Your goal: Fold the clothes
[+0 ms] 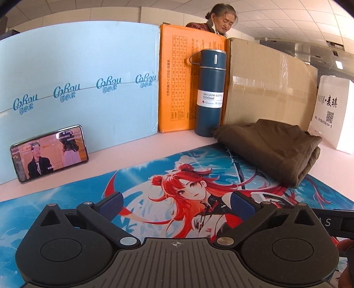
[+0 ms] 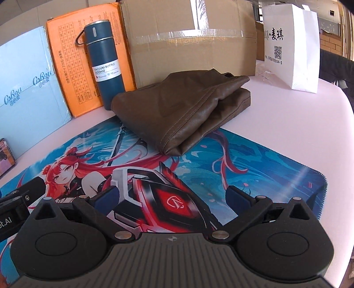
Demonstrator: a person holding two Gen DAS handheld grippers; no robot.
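Garment point(image 2: 183, 113), brown, folded into a thick bundle with stitched seams showing; it lies on the far right corner of the printed mat point(image 2: 254, 164), one end overhanging onto the pink table point(image 2: 287, 115), just in front of the cardboard box point(image 2: 190, 44) and just beside the bottle point(image 2: 106, 62). Left hand-held gripper point(image 1: 177, 205): fingers spread wide, nothing between them, low over the near part of the mat, well apart from the garment. Right hand-held gripper point(image 2: 173, 196): likewise spread wide and holding nothing, over the near part of the mat, the garment ahead of it. Mat: blue, printed with a red-haired cartoon figure, stitched edge visible at right. Bottle: dark blue, upright, white label reading "VACUUM BOTTLE 500ml", wire loop at the cap; it stands against the orange box point(image 1: 174, 77). Orange box: upright on edge, printed grid on its face, between the pale blue box point(image 1: 77, 88) and the cardboard box. Pale blue box: repeated teal logo across its face. Cardboard box: plain brown, sealed with clear tape. Paper bag point(image 2: 292, 44): white, upright, printed characters and a square code, at the far right of the table. Phone point(image 1: 48, 152): propped on its long edge against the pale blue box, screen lit with a video. Woman point(image 1: 221, 17): head and shoulders visible behind the orange box.
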